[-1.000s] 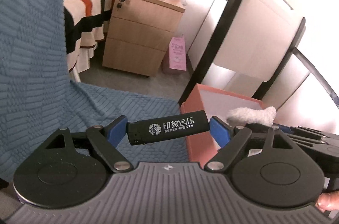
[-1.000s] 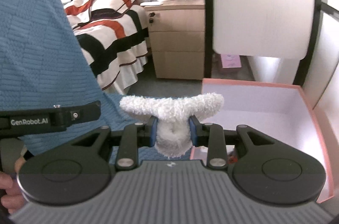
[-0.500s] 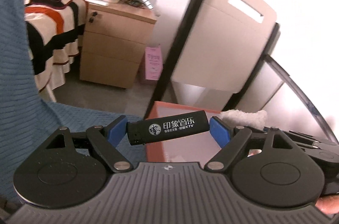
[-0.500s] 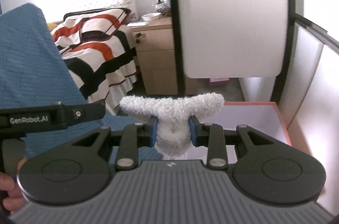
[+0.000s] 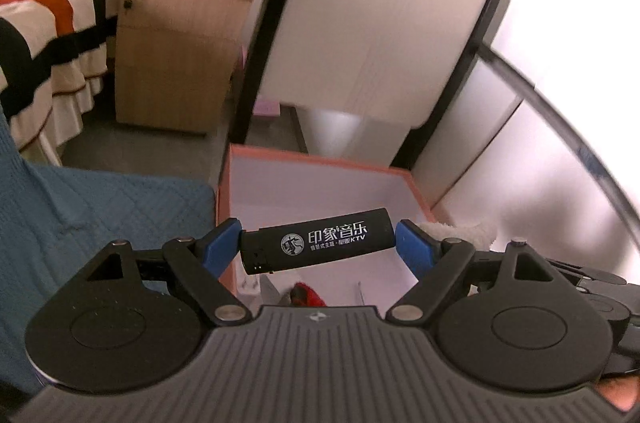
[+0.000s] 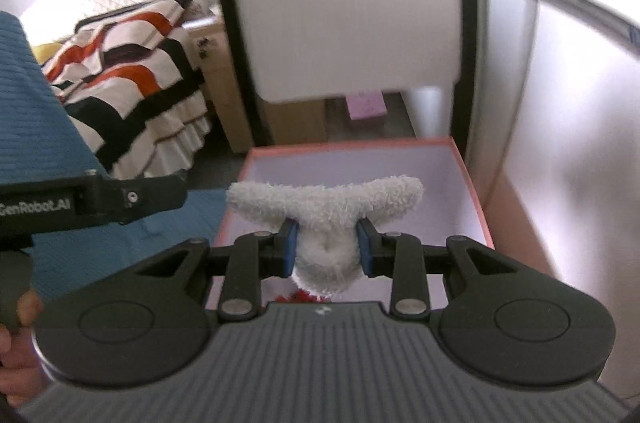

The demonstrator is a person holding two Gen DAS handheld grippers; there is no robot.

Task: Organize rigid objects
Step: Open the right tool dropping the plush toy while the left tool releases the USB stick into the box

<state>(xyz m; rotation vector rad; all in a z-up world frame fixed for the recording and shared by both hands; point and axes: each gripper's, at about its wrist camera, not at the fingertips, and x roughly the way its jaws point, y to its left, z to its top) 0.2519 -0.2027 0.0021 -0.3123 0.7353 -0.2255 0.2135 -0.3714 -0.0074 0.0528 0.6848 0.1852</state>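
Observation:
My left gripper (image 5: 318,243) is shut on a black lighter (image 5: 318,241) with white print, held crosswise by its two ends above the open orange box (image 5: 320,159). My right gripper (image 6: 326,249) is shut on a white fluffy plush piece (image 6: 324,203), also above the orange box (image 6: 360,145). The plush tip shows in the left wrist view (image 5: 460,229) just right of my left gripper. The box has a white inside with a red item (image 5: 308,297) at its near end, mostly hidden by the grippers.
A blue quilted cloth (image 5: 100,207) lies left of the box. A white chair with black frame (image 5: 380,23) stands behind the box. A wooden bedside cabinet (image 5: 172,47) and a striped bed (image 5: 40,23) are at the back left.
Both grippers have moved right and forward, from over the blue cloth to above the orange box. Each still holds its object.

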